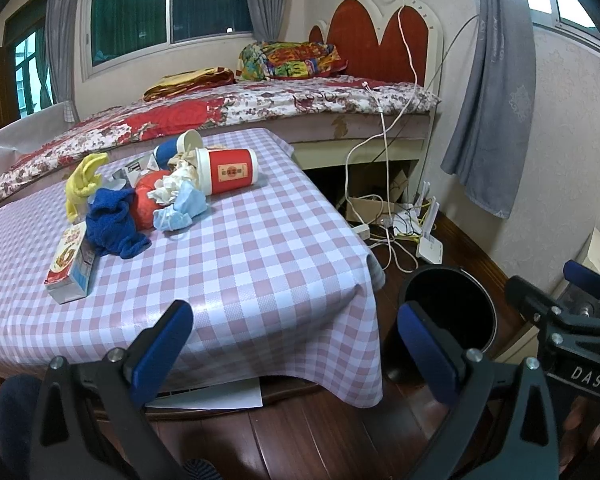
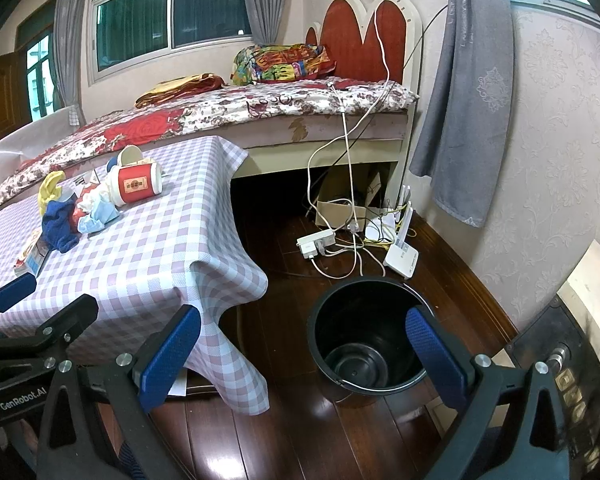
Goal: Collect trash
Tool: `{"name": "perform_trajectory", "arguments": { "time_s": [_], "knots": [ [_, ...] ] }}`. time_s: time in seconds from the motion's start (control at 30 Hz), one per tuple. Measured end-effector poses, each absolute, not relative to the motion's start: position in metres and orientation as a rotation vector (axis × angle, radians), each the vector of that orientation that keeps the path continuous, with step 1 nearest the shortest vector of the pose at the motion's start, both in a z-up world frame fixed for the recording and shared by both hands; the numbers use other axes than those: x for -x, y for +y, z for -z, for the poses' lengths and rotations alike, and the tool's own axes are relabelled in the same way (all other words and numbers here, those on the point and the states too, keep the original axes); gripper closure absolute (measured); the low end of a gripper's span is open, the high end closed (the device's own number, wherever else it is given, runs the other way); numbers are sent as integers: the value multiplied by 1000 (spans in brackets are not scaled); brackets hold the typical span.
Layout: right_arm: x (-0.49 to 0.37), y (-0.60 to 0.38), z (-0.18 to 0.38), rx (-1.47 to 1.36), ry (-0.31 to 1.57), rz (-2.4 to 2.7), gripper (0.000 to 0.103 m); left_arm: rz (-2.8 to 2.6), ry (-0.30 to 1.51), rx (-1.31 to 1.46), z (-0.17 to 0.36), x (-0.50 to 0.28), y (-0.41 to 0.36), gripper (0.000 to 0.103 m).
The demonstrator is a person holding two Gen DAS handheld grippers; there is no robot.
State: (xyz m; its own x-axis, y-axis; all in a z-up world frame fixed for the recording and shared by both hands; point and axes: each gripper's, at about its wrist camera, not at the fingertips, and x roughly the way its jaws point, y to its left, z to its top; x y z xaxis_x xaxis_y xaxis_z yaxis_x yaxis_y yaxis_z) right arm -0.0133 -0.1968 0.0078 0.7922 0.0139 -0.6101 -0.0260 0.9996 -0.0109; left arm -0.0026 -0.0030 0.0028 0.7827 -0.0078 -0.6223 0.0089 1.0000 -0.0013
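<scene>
Ahead of my left gripper (image 1: 296, 344) lay the glossy checked tablecloth (image 1: 260, 248); the round black plastic bucket (image 2: 364, 328) stood empty below my right gripper (image 2: 304, 348). I held both level, jaws spread wide, gripping nothing. Forward-left sat the trash heap (image 1: 148, 192): a cylindrical red paper cup (image 1: 228, 171), crumpled tissues, a small carton (image 1: 70, 262).

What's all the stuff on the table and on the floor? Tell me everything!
Paper cup: one, red and white, on its side at the far end of the table.
Blue cloth: one, in the pile.
Yellow cloth: one, behind the blue cloth.
Face mask: one, light blue, crumpled.
Carton: one, red and white, lying nearest.
Table: one, pink checked cover.
Bucket: one, black, empty, on the floor.
Power strip: one, white, on the floor.
Bed: one, flowery cover.
Left gripper: jaws open.
Right gripper: jaws open.
</scene>
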Motion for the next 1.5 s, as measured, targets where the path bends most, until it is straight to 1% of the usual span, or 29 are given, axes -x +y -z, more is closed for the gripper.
{"name": "perform_trajectory", "arguments": {
  "time_s": [1.5],
  "knots": [
    [8,-187,-6,25,656,-25,0,8,678,4,-2,1,-2,0]
  ]
}}
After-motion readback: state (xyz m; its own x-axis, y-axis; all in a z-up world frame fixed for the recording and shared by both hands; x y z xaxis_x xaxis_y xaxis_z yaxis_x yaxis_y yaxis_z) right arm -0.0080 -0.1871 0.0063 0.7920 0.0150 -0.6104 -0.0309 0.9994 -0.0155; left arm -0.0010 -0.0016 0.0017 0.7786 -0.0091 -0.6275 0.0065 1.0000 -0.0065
